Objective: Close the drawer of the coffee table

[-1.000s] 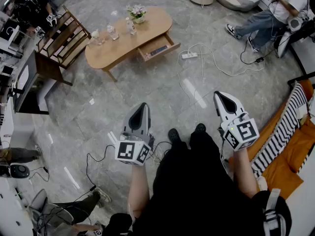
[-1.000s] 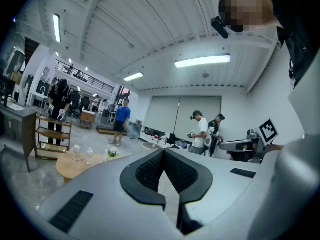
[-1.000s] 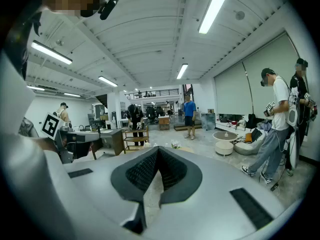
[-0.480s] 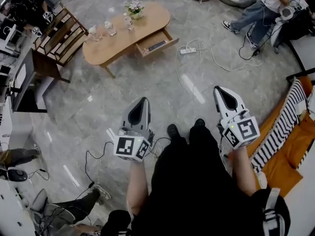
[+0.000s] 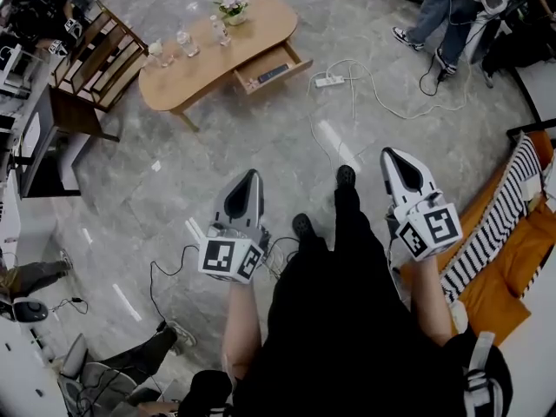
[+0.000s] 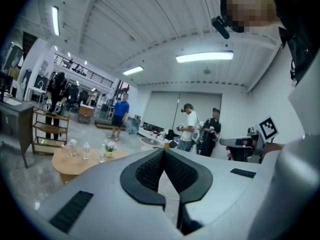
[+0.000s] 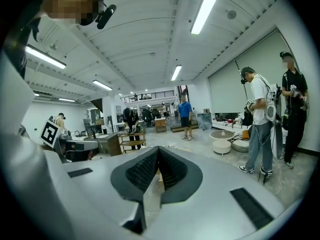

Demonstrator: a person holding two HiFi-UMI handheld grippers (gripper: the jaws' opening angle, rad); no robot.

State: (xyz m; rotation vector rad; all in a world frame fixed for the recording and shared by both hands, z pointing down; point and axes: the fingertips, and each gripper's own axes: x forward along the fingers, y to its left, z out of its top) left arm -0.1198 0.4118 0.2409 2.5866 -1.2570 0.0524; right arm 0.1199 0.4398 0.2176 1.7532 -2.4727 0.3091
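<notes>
The person is walking up to the work. Compared with a second ago, the right shoe point(image 5: 346, 175) has stepped ahead on the grey floor point(image 5: 261, 137). The coffee-table counter point(image 5: 195, 63) has slid a little toward the top edge of the head view and now sits at about 11 o'clock from the person. Its drawer point(image 5: 271, 69) is unchanged, pulled out of the near long side toward 5 o'clock, and the dark flat item inside is too small to name. A flower pot point(image 5: 231, 7) and a few bottles point(image 5: 185, 42) stand on top. A white power strip point(image 5: 328, 81) lies on the floor near the drawer, at its 3 o'clock. The left hand-held gripper point(image 5: 253, 175) and the right hand-held gripper point(image 5: 387, 152) are both clenched on nothing, pointing ahead and well apart from the drawer. I judge this to be the approach, with the drawer front not yet reached or pushed in.
</notes>
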